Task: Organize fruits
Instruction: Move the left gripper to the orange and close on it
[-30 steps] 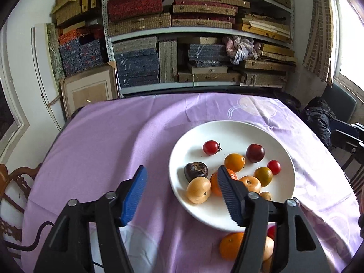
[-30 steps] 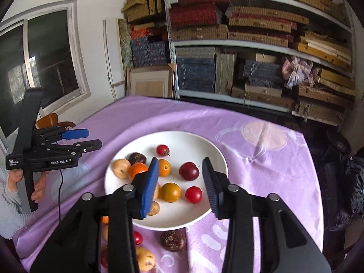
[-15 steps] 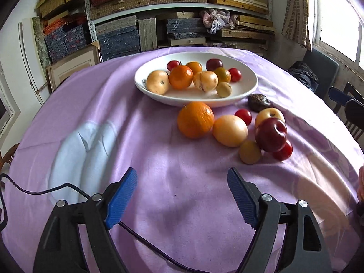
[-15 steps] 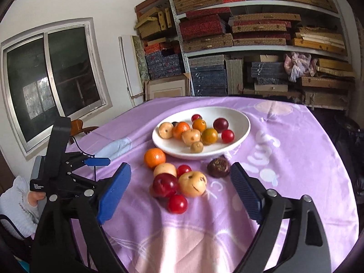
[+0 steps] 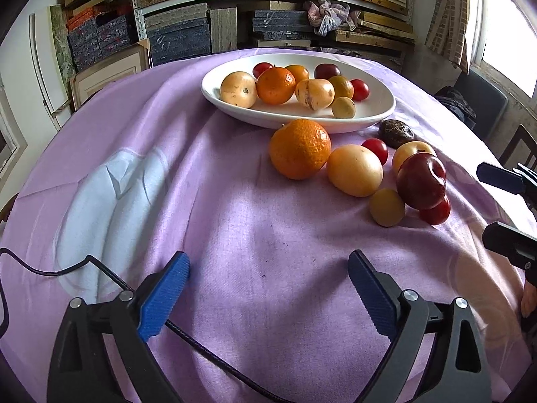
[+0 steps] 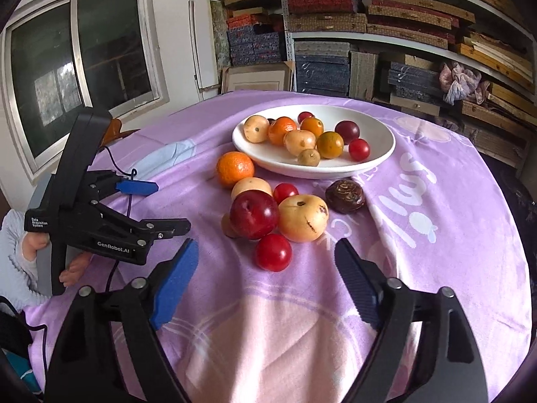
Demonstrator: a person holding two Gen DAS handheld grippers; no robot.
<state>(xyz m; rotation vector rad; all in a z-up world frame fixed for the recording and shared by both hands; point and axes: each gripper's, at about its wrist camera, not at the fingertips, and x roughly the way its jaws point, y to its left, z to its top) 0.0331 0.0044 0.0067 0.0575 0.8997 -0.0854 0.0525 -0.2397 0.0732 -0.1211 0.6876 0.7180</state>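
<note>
Lilac tablecloth (image 5: pixel 208 201), shelves of stacked boxes (image 6: pixel 386 33), window (image 6: pixel 84 60), framed picture (image 5: pixel 107 70)

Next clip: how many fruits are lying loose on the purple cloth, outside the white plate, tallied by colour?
Orange fruit: 1
Yellow or tan fruits: 3
Small bright red fruits: 2
Dark red plum: 1
Dark brown fruit: 1
Total: 8

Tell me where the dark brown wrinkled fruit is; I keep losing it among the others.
In the right wrist view the dark brown fruit lies on the purple cloth, just in front of the white plate, right of the loose pile beside the speckled yellow fruit.
</note>
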